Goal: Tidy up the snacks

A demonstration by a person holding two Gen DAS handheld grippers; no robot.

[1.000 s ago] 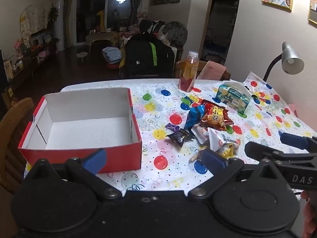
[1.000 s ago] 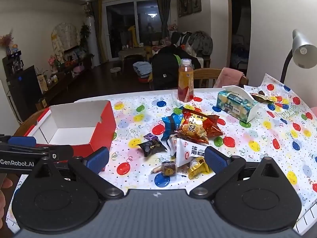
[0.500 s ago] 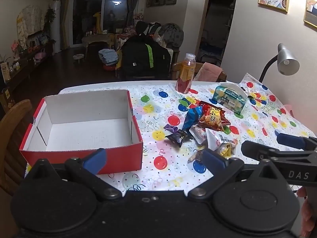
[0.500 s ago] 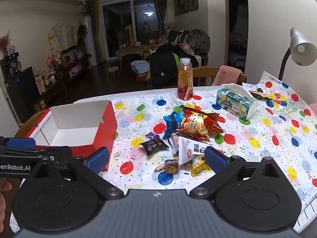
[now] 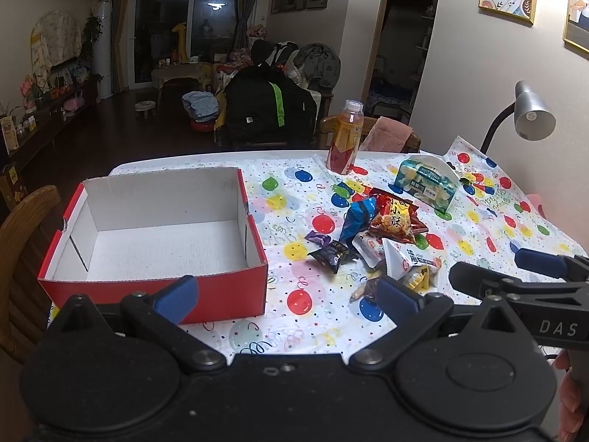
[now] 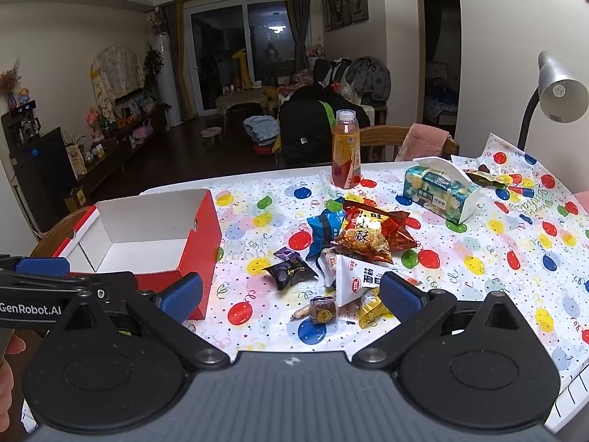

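The worktop (image 6: pixel 478 258), under a balloon-print cloth, carries everything. On its left side sits the red cardboard box (image 5: pixel 228 294), open-topped, white inside and with nothing in it. Right of it, well apart from the box wall, lies the snack pile: an orange-red crisp bag (image 6: pixel 368 235) on top, a blue packet (image 6: pixel 324 232) touching it on its left, a white triangular packet (image 6: pixel 353 276) in front, then a dark wrapped sweet (image 6: pixel 291 272), a small purple sweet (image 6: pixel 287 254) and a yellow one (image 6: pixel 370 309) nearest the edge. A tissue box (image 6: pixel 434 191) and an orange drink bottle (image 6: pixel 346 154) stand behind.

Both tools hover at the near edge. The left gripper (image 5: pixel 287 294) has its fingers spread wide with nothing between them; the right gripper (image 6: pixel 291 294) likewise gapes, unloaded.

Nothing looks sorted yet, so I judge the first pick is due. It would go best taking a loose outlying piece such as the dark sweet, pinching the wrapper across its middle so the pile stays put.

The brown round piece (image 6: pixel 324 309) is too small to identify, and what lies beneath the crisp bag is hidden.
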